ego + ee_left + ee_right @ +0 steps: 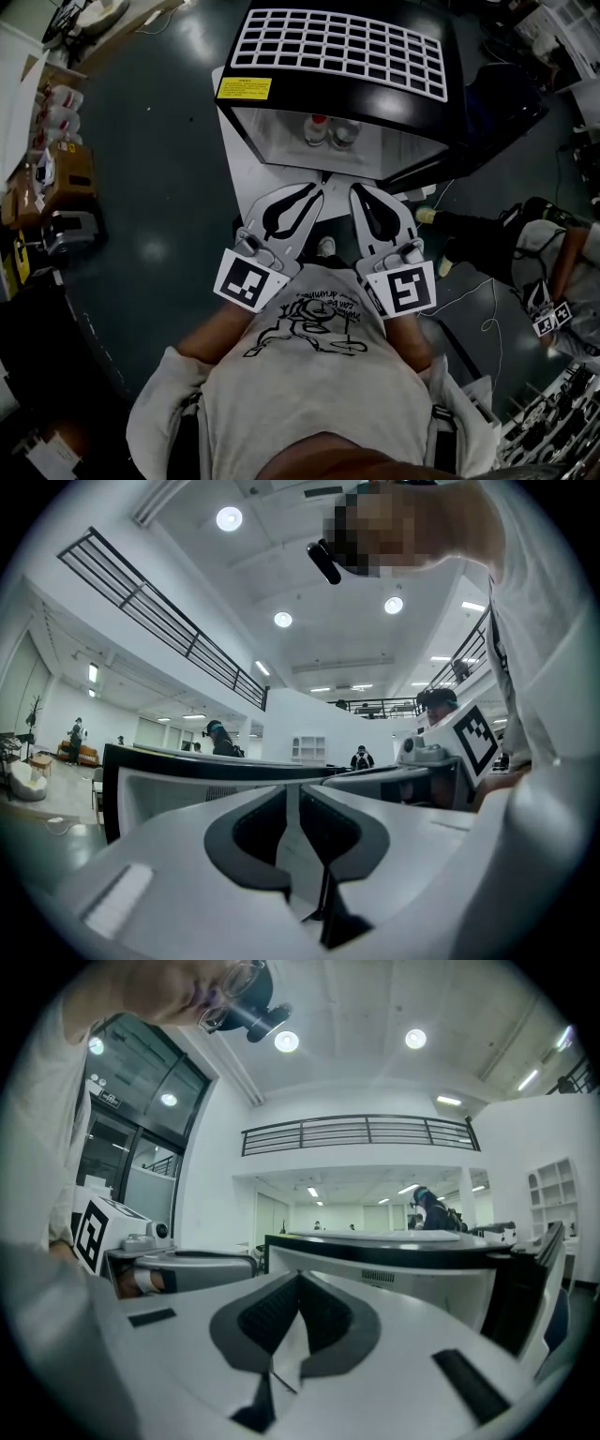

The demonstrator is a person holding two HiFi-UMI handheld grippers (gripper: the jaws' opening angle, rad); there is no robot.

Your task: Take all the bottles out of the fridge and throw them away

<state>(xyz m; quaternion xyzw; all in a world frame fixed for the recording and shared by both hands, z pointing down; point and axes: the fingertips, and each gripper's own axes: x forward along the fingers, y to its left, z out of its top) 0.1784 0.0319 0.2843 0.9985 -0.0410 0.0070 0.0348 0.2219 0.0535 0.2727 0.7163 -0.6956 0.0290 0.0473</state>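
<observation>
A small black fridge (281,92) stands open in front of me, with a white grid on its top. Two bottles (318,128) stand side by side in its white interior, one with a red cap. My left gripper (319,191) and right gripper (356,191) point level at the opening, just short of it, side by side. The left gripper (292,787) shows a narrow slit between its jaws with nothing in it. The right gripper (299,1277) has its tips together and holds nothing. The gripper views show the fridge's black-rimmed front (169,780) (403,1255), but not the bottles.
The fridge's dark door (487,112) hangs open to the right. Another person (553,253) with a marker-cube gripper (548,319) is at the right, with cables on the floor (487,319). Shelves with boxes (56,169) line the left side.
</observation>
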